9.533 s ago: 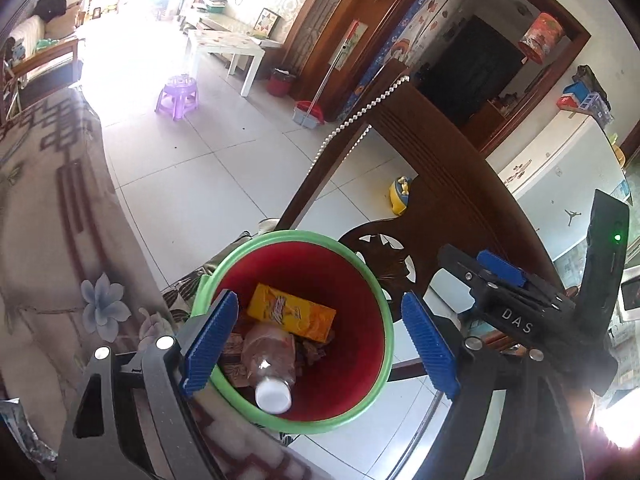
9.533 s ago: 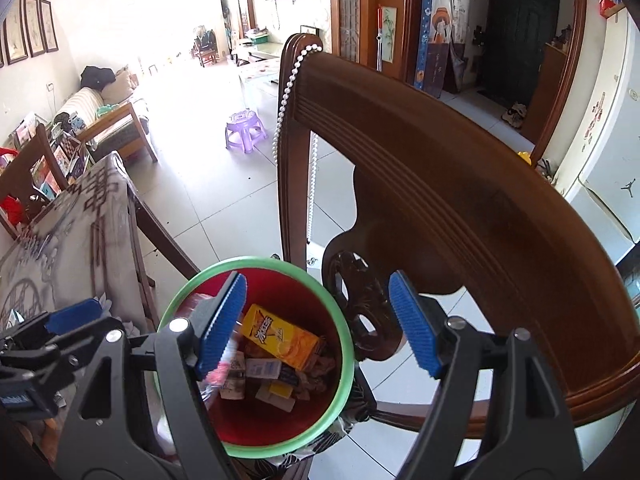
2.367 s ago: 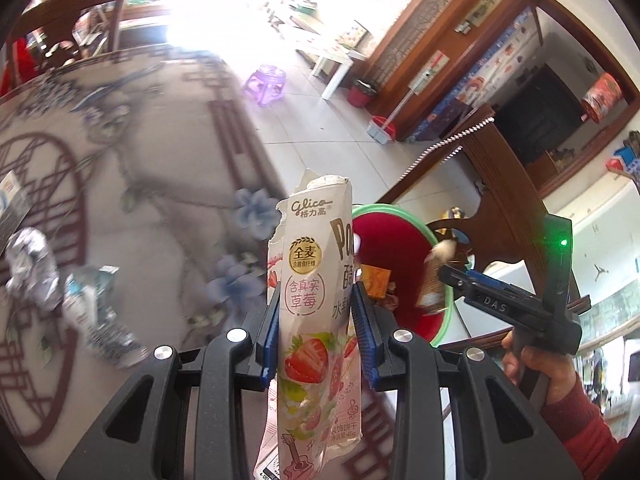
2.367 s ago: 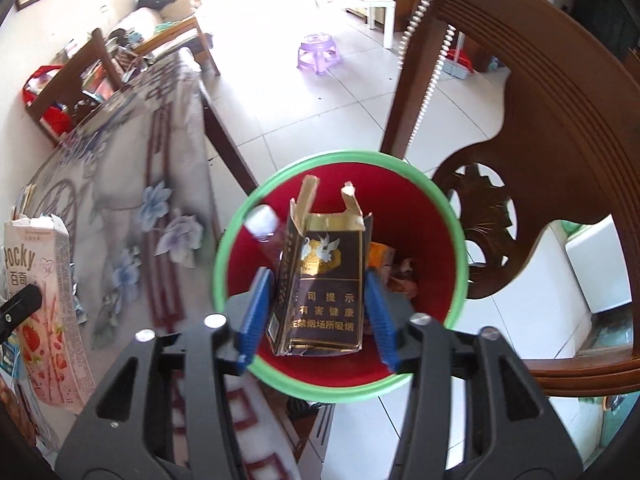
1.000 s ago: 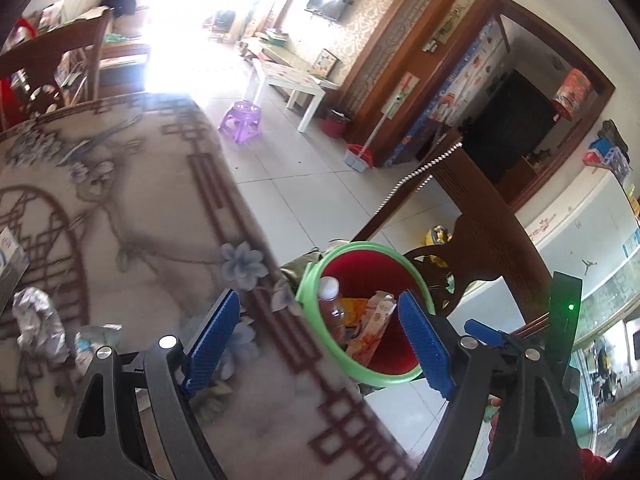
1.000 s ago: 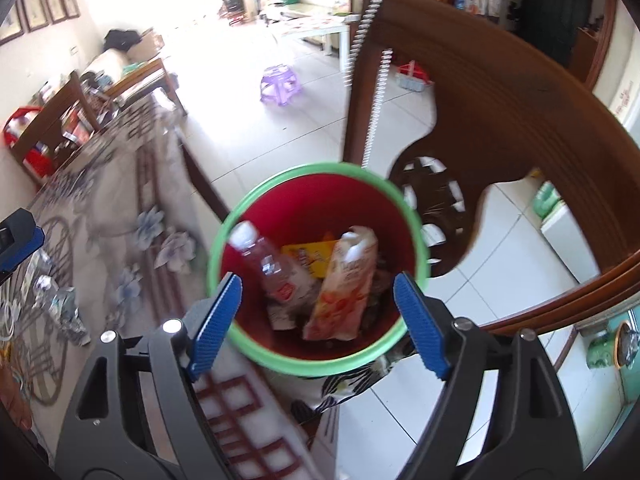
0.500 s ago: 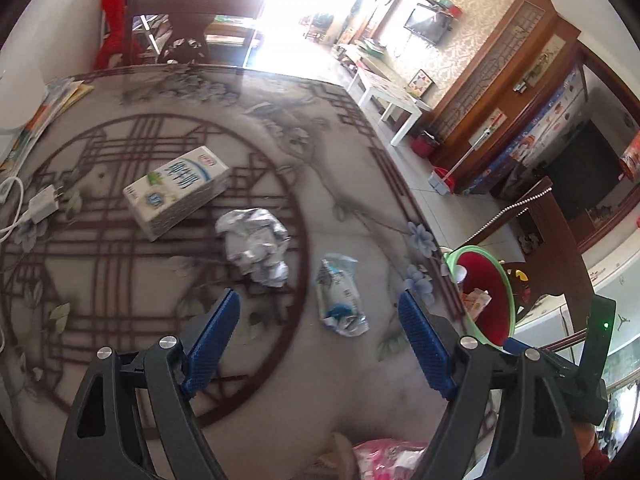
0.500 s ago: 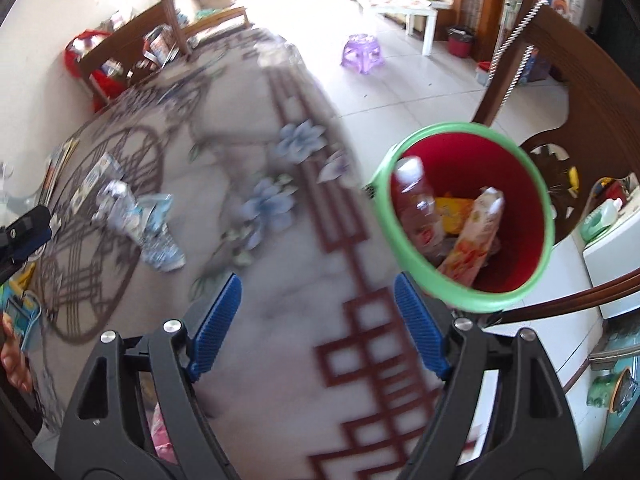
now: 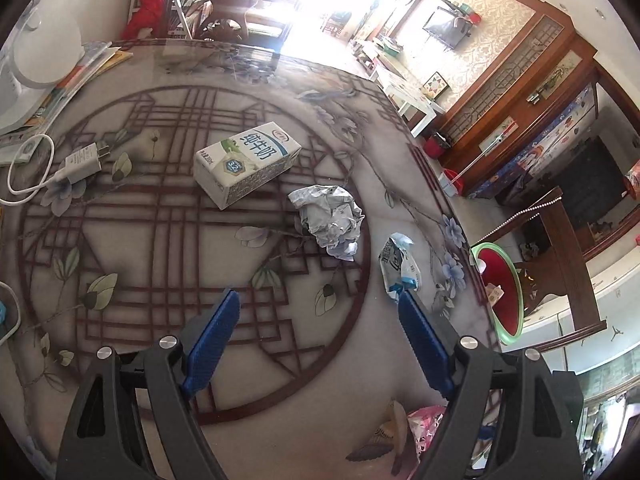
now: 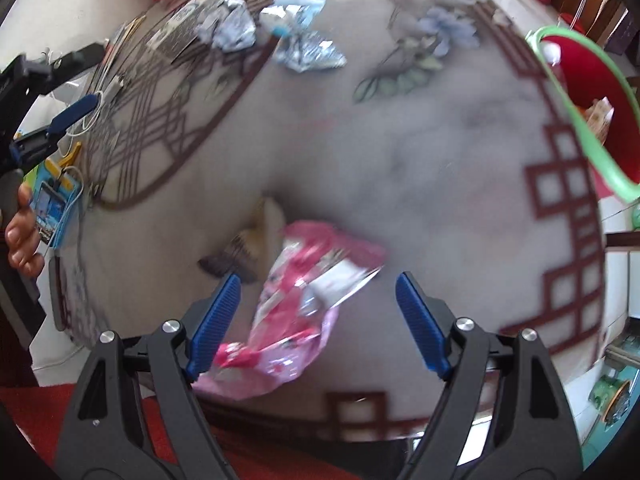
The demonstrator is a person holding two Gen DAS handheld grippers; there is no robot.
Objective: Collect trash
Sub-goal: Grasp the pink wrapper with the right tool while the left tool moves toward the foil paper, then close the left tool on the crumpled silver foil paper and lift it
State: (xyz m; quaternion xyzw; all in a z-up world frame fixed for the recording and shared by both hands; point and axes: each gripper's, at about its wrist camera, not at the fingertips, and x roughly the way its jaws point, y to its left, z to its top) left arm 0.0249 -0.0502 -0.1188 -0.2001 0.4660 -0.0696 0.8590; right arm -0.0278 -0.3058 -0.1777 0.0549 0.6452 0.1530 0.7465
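Observation:
My left gripper (image 9: 318, 330) is open and empty above the patterned table (image 9: 160, 264). Ahead of it lie a white milk carton (image 9: 246, 162), a crumpled paper ball (image 9: 330, 220) and a blue-white wrapper (image 9: 398, 266). The red bin with a green rim (image 9: 502, 286) stands past the table's right edge with trash inside. My right gripper (image 10: 318, 322) is open, with a pink snack wrapper (image 10: 296, 306) lying on the table between its fingers. The bin also shows in the right wrist view (image 10: 584, 92), at the upper right.
A white charger with cable (image 9: 78, 164) and papers under a white appliance (image 9: 40, 64) lie at the table's far left. A wooden chair (image 9: 560, 240) stands behind the bin. A blue card (image 10: 54, 204) lies at the table's left edge.
Both grippers have swung away from the bin and back over the table. The left now faces the carton and paper ball; the right has come down around the pink wrapper.

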